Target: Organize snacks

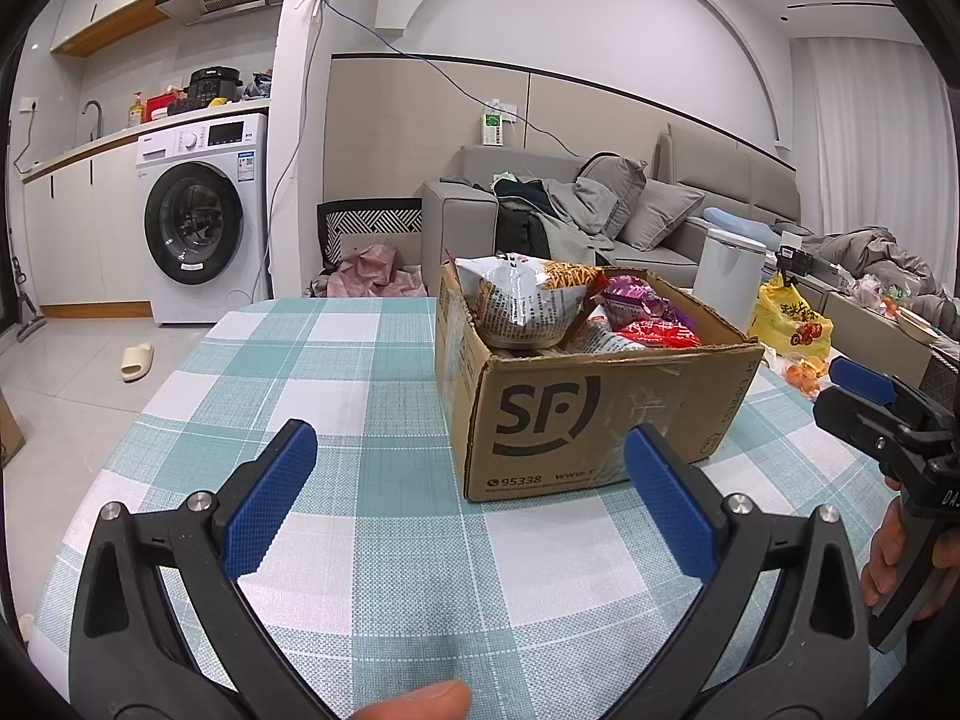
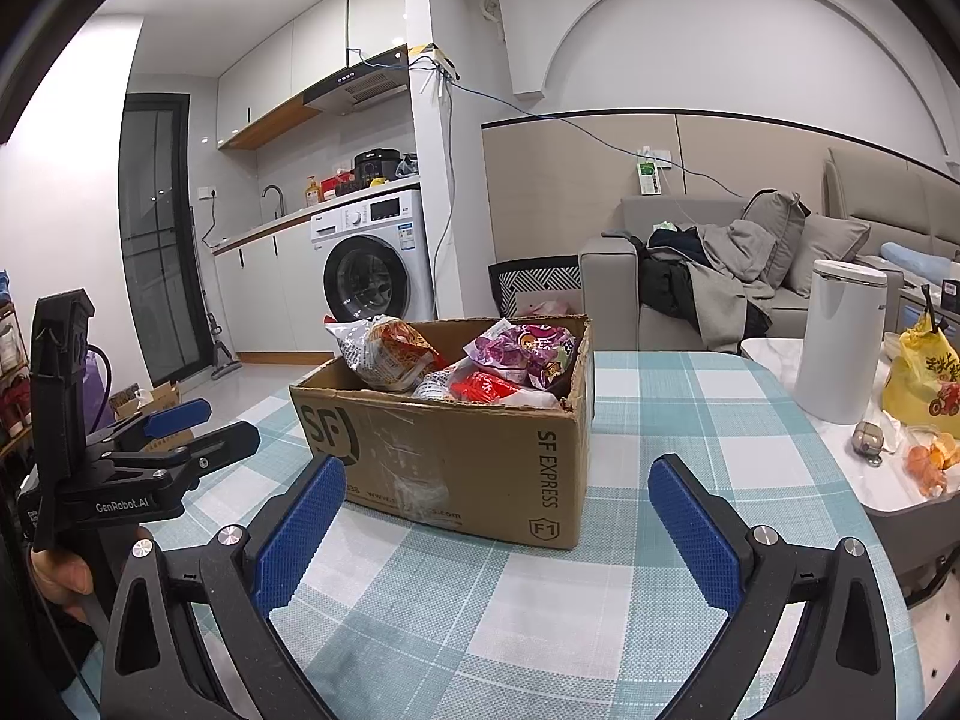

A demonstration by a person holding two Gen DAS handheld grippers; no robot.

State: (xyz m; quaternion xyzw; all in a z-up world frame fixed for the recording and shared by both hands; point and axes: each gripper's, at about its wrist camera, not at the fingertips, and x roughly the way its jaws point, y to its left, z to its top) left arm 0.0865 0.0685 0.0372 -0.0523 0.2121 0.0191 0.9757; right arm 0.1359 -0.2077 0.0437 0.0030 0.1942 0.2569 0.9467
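left gripper (image 1: 471, 495) fingers spread, empty | right gripper (image 2: 498, 519) fingers spread, empty | risk: snack bags (image 2: 456, 363) heaped above cardboard box (image 2: 480, 462) rim; a careless grab may spill neighbours onto table (image 1: 360, 372)

teal-white checked tablecloth (image 1: 372, 360) (brown box (image 1: 576, 420))

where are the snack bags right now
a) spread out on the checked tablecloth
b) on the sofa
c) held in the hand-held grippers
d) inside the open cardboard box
d: the snack bags sit piled inside the open cardboard box on the checked tablecloth, while the left hand-held gripper and right hand-held gripper are both open and hold nothing.
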